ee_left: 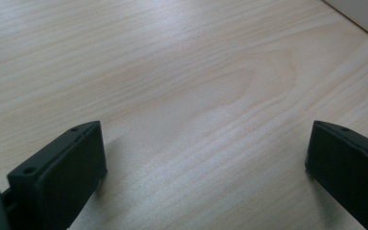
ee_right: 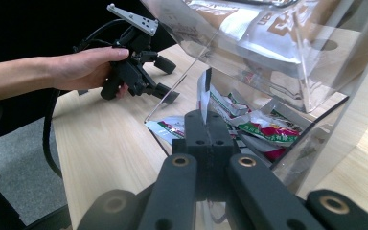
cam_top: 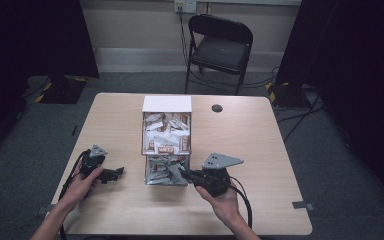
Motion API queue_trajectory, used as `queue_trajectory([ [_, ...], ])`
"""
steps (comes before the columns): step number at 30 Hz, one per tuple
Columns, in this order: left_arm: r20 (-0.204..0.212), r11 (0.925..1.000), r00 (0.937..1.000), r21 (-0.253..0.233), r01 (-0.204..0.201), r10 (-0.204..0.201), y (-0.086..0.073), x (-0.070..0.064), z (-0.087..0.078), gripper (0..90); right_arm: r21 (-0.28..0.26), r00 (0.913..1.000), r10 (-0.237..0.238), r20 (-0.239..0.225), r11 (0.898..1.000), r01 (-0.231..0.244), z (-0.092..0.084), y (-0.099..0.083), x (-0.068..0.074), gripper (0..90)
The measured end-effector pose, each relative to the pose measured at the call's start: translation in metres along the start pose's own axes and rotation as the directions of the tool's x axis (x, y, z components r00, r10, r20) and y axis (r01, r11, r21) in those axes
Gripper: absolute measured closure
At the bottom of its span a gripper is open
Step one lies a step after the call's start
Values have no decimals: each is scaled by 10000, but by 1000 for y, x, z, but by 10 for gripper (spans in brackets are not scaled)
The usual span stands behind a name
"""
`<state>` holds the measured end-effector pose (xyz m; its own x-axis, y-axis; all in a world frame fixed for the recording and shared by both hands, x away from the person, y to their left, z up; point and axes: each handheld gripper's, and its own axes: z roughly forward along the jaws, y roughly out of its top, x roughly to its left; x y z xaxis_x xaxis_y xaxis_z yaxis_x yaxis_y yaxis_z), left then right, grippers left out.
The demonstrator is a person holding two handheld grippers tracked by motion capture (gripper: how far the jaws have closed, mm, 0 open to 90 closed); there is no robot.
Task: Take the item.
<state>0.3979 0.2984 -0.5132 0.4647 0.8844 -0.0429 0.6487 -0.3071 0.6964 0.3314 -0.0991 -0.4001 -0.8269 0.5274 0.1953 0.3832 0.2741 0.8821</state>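
Right tool (ee_right: 205, 125) closed on thin white sachet (ee_right: 202, 98), pinched by edge at clear acrylic dispenser (cam_top: 166, 150) mouth, mid-counter (cam_top: 260, 150). Sachet light, floppy, slippery. Left tool (cam_top: 116, 172) open, empty.

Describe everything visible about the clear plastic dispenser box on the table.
The clear plastic dispenser box stands upright near the middle of the light wooden table. Its walls are transparent, with a white panel at the back of the top. The upper bin holds brown-and-white sachets; the open lower tray holds sachets with green and red print. The right gripper, jaws shut on a thin white sachet, reaches into the tray.
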Motion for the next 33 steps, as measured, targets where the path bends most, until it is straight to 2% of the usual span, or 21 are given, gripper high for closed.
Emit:
queue_trajectory([
  [16,3,10000,10000,-5,3,-3,0,0,0,0,-67,9999,-95,43,9999,96,-12,3,0,900],
  [33,3,10000,10000,-3,2,-2,0,0,0,0,-134,9988,151,468,9998,-145,-29,-5,-13,900],
])
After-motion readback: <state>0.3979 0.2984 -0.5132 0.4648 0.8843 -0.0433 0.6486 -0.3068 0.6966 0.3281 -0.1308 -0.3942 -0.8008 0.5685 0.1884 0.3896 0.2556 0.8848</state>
